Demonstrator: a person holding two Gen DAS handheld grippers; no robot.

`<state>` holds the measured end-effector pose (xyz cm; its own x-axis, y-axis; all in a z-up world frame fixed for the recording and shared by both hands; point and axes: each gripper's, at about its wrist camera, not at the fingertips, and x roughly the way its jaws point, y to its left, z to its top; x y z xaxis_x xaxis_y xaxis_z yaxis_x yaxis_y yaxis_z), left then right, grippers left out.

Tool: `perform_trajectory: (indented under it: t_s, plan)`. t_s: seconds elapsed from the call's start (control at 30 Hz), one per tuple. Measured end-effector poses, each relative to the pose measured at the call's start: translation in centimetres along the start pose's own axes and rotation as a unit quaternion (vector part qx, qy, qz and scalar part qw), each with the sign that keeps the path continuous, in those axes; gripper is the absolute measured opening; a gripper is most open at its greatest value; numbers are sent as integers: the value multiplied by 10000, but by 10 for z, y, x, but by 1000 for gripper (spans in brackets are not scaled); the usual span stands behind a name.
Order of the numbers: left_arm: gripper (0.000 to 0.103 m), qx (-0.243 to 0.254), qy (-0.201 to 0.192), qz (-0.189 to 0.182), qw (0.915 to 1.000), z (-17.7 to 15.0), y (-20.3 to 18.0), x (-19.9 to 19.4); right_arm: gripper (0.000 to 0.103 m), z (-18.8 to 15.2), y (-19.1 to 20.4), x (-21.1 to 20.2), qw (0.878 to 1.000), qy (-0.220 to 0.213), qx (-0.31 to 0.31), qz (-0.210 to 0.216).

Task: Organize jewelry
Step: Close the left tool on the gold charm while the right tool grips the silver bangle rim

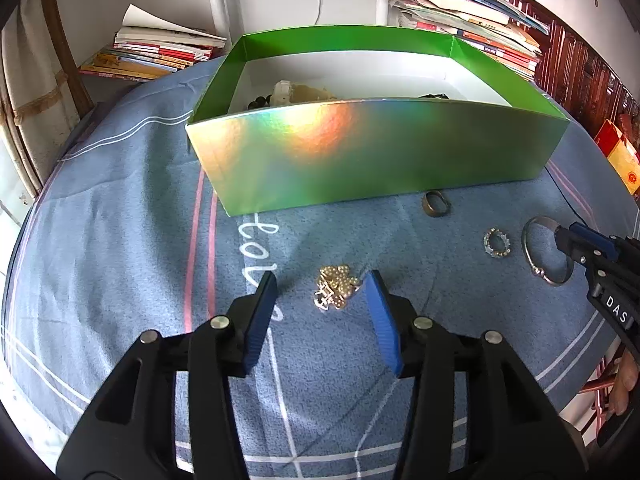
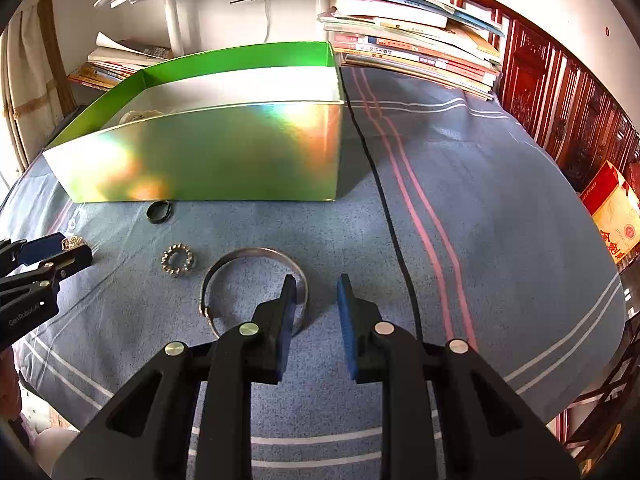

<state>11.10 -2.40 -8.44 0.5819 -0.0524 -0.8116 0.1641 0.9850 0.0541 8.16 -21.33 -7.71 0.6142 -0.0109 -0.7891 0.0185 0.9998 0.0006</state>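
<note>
A shiny green box [image 1: 360, 152] stands on a blue cloth, with some jewelry inside. In the left wrist view my left gripper [image 1: 322, 284] is open, its fingers on either side of a gold bead bracelet [image 1: 335, 286] on the cloth. A dark ring [image 1: 436, 203], a small crystal ring [image 1: 497, 243] and a silver bangle [image 1: 536, 248] lie to the right. In the right wrist view my right gripper [image 2: 316, 288] is open, its fingers straddling the right rim of the bangle [image 2: 248, 256]. The crystal ring [image 2: 177, 260] and dark ring [image 2: 159, 212] lie left of it.
Stacks of books [image 1: 160, 52] [image 2: 416, 52] sit behind the box. A black cable [image 2: 384, 200] runs across the cloth right of the box [image 2: 220, 156]. A carved wooden headboard [image 2: 560, 104] and a red and yellow package [image 2: 612, 216] are at the right.
</note>
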Motion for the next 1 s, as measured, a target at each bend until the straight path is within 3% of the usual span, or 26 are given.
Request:
perform_trajectory:
  t_s: [0.3,0.57,0.87,1.0]
  plan:
    - [54,-278,-72,203,9994,-2,-1,0,28,1,-1,4,9996,-169,197,-83]
    - [67,-401,-150,299,9986,-6,2,0,29,-1,1,2,9997,-154,200,-4]
    - [69,-431,-183,372,9982,-7,1,-1,29,-5,14,-3,9997,-138,27,204]
    - [71,-467,-237,429,9977,-10,0,-2,36,-5,15,-3,9996,-133,-24,239]
